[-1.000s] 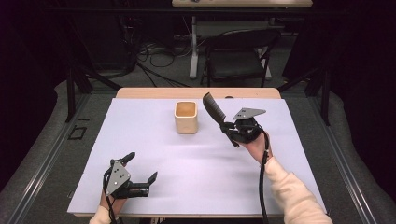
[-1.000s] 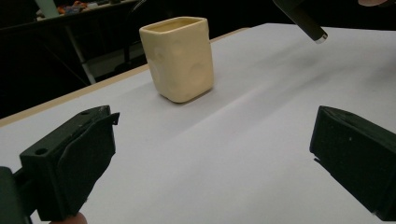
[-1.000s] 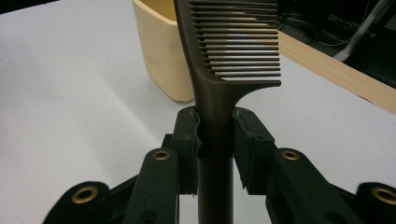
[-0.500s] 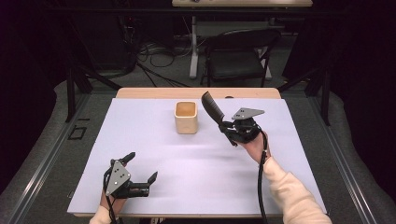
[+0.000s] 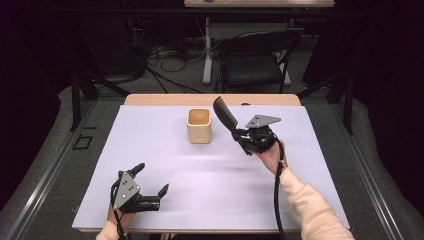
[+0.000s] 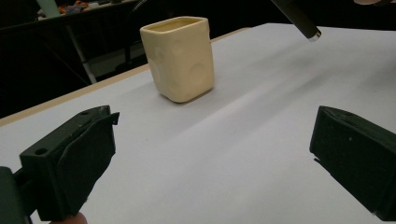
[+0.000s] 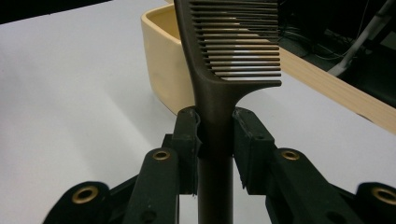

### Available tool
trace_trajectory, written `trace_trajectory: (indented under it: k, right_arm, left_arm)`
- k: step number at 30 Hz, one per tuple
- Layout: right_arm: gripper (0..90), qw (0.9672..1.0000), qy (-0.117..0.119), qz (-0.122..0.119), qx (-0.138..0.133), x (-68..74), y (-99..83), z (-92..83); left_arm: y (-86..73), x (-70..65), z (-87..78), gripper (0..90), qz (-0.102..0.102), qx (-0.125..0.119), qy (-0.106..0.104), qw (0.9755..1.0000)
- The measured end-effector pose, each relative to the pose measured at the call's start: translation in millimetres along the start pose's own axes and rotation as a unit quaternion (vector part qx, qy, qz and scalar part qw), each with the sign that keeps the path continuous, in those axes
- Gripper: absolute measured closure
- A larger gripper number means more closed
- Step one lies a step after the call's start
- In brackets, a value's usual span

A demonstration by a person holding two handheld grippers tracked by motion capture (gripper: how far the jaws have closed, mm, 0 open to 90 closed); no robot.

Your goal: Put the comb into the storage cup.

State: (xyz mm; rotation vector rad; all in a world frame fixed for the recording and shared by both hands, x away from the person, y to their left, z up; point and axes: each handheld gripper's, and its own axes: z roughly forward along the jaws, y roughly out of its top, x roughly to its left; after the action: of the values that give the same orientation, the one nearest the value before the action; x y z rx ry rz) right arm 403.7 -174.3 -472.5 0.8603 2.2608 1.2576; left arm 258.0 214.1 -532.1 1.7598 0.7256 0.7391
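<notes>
The right gripper [image 5: 239, 134] is clamping the handle of a dark comb [image 5: 225, 113], its jaws pressing on both sides of the handle in the right gripper view; the comb is being held above the table, just right of the cream square cup [image 5: 199, 125] and apart from it; its long axis is running from the jaws up and away toward the table's far edge, toothed end farthest from the hand, teeth [image 7: 243, 37] pointing right in the right gripper view. The left gripper [image 5: 150, 186] is resting near the front edge, jaws standing wide apart with nothing between them; open white tabletop [image 5: 210, 180] is lying between both grippers and the cup.
</notes>
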Motion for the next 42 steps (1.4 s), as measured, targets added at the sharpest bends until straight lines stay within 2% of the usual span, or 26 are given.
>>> trace_trajectory:
  k: [21,42]
  right_arm:
    - [72.0,0.9998,0.0,-0.015,-0.011,9.5,11.7,8.9]
    - [72.0,0.9992,-0.012,-0.018,-0.035,7.8,21.3,9.2]
  left_arm:
    - [0.0,0.3,-0.5,0.2,0.001,-0.002,0.002,1.0]
    - [-0.3,0.4,-0.5,0.2,0.002,0.001,0.001,1.0]
